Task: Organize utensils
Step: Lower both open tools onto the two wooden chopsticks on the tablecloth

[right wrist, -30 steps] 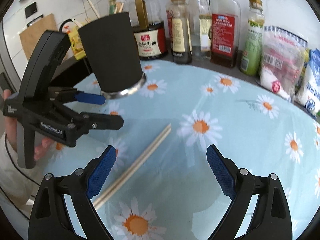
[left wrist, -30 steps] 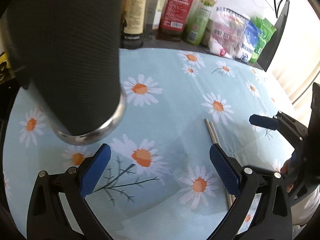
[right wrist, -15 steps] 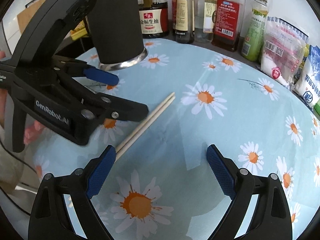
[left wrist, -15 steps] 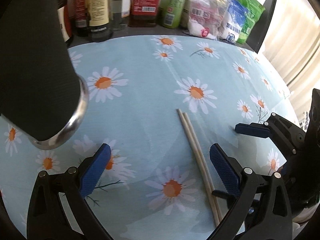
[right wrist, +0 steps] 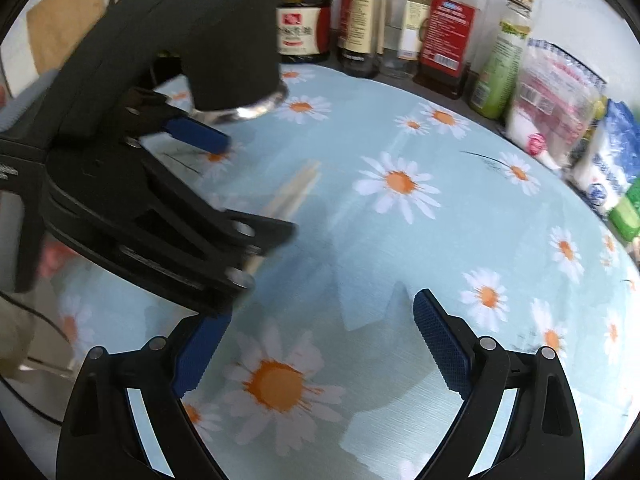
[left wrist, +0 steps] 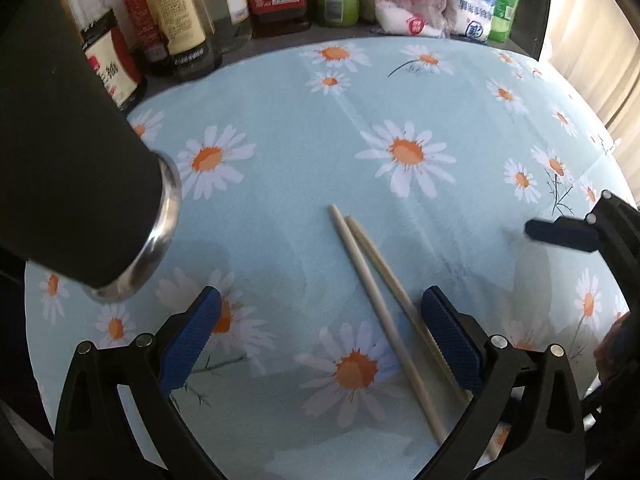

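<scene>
Left wrist view: my left gripper is spread wide, nothing between the pads. The chopsticks lie as a pair on the daisy cloth, long axis running from the far tips near the centre of the cloth back toward my right pad, which covers part of the nearer one. The black holder with its steel rim stands at left, close beside. Behind it are bottles and bags; their label print is too small to read. My right gripper enters from the right edge.

Right wrist view: my right gripper is also spread, empty. The left gripper crosses in front and hides most of the chopsticks; only the blurred far ends show. The holder stands behind it. Soy bottle lettering is unreadable.
</scene>
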Available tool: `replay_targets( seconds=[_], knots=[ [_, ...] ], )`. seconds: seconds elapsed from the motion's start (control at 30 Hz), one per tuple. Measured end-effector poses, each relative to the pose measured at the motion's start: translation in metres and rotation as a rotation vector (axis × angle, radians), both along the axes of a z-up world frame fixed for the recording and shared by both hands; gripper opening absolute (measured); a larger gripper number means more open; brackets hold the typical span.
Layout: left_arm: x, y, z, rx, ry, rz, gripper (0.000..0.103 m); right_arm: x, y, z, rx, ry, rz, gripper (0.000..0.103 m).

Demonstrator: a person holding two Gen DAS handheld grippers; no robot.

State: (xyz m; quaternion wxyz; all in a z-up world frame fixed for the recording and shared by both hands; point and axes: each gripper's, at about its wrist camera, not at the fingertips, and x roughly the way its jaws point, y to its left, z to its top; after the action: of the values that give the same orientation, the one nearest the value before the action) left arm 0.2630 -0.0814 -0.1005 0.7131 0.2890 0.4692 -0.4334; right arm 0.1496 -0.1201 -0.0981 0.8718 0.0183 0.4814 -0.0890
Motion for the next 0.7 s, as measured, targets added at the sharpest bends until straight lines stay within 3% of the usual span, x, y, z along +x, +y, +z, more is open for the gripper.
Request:
replay_targets(
  seconds=[0.07, 0.2, 0.3, 0.53, 0.7],
  knots=[
    [0.004, 0.003, 0.001, 0.015, 0.013, 0.027, 0.097, -0.003, -0.003, 0.000, -0.005, 0.003, -0.007, 0.088],
    [0.011, 0.015, 0.005, -0.028, 0.086, 0.056, 0.097, -0.008, -0.009, 0.003, 0.061, -0.030, -0.022, 0.088],
    [0.012, 0.021, 0.009, -0.035, 0.085, 0.090, 0.097, -0.005, -0.002, 0.007, 0.092, -0.053, 0.002, 0.088],
    [0.004, 0.023, 0.002, 0.027, 0.059, 0.093, 0.097, 0.008, 0.014, 0.001, 0.052, -0.014, 0.015, 0.088],
    [0.009, 0.030, 0.001, 0.046, 0.084, 0.144, 0.097, 0.011, 0.014, 0.003, 0.028, 0.014, -0.009, 0.088]
  ],
)
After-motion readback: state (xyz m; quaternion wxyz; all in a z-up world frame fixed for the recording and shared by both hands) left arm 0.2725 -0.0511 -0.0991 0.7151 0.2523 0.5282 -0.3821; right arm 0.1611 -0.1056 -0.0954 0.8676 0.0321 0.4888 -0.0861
